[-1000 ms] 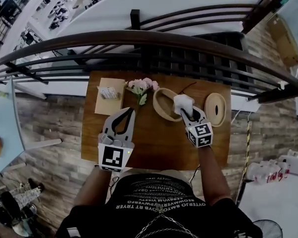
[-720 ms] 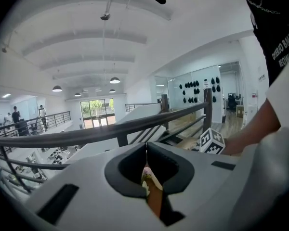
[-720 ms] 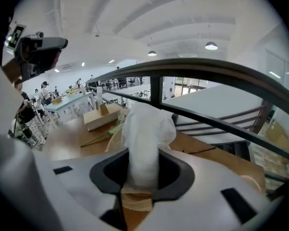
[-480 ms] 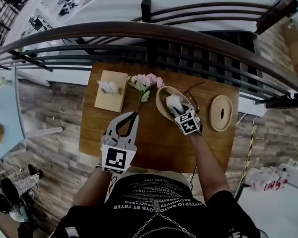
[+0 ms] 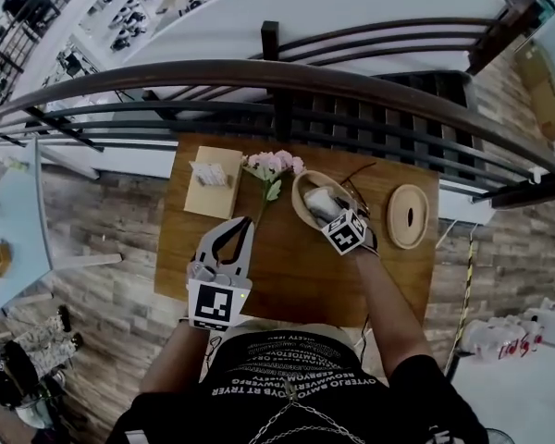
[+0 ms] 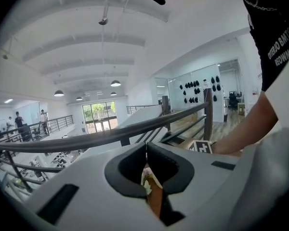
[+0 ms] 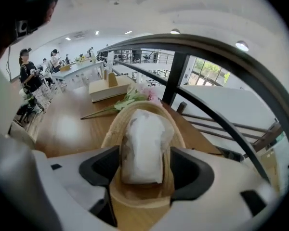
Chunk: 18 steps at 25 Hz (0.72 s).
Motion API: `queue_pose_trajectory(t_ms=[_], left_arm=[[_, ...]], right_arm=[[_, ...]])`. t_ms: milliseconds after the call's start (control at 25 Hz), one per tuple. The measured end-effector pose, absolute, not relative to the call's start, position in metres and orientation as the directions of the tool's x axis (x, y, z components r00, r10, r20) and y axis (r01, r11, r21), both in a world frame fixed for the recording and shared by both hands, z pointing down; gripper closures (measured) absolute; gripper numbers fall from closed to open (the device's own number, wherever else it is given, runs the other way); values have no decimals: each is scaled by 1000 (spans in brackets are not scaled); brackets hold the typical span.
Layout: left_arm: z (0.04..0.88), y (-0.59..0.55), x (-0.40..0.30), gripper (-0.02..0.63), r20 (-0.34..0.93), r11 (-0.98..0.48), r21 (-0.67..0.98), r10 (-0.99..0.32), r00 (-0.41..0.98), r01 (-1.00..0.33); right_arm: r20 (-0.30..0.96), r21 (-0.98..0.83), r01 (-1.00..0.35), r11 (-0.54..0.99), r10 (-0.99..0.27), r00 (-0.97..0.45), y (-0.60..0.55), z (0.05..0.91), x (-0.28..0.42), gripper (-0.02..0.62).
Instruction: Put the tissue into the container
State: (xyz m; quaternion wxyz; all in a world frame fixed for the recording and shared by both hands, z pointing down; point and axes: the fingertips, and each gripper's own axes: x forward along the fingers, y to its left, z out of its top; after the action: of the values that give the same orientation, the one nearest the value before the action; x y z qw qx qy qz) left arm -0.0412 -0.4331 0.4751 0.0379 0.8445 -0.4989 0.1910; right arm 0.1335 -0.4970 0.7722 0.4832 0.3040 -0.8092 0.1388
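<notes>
A white tissue pack (image 5: 318, 201) (image 7: 142, 146) lies inside the oval wooden container (image 5: 302, 213) (image 7: 112, 125) on the wooden table (image 5: 287, 271). My right gripper (image 5: 326, 211) (image 7: 143, 166) reaches over the container's near end. Its jaws are opening, one on each side of the pack, and no longer squeeze it. My left gripper (image 5: 241, 224) (image 6: 146, 148) hovers over the table's left half, shut and holding nothing, its tips pointing at the flower stem.
A round wooden lid with a slot (image 5: 408, 215) lies right of the container. Pink flowers (image 5: 271, 166) and a tan tissue box (image 5: 211, 179) sit at the back left. A dark railing (image 5: 277, 72) runs behind the table, and a thin dark thing (image 5: 355, 178) lies behind the container.
My right gripper moved left and forward with the tissue pack, set it down into the oval container, and its jaws widened. The left gripper stayed about where it was.
</notes>
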Motion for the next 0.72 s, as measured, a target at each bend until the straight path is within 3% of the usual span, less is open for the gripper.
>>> queue_pose_trajectory(t_ms=[240, 360, 480, 720], left_arm=[[451, -417, -66, 575, 313, -477, -131, -852, 420, -869], [434, -407, -68, 575, 272, -483, -122, -856, 439, -867], [416, -397, -71, 575, 229, -493, -121, -858, 459, -862], [383, -377, -79, 575, 158, -518, -138, -853, 498, -844]], right_arm=[[773, 139, -729, 671, -533, -343, -482, 696, 152, 281], [648, 135, -810, 571, -669, -364, -466, 628, 166, 394], [453, 137, -874, 466, -814, -363, -443, 546, 180, 563], [211, 161, -930, 332, -932, -296, -381, 438, 203, 581]])
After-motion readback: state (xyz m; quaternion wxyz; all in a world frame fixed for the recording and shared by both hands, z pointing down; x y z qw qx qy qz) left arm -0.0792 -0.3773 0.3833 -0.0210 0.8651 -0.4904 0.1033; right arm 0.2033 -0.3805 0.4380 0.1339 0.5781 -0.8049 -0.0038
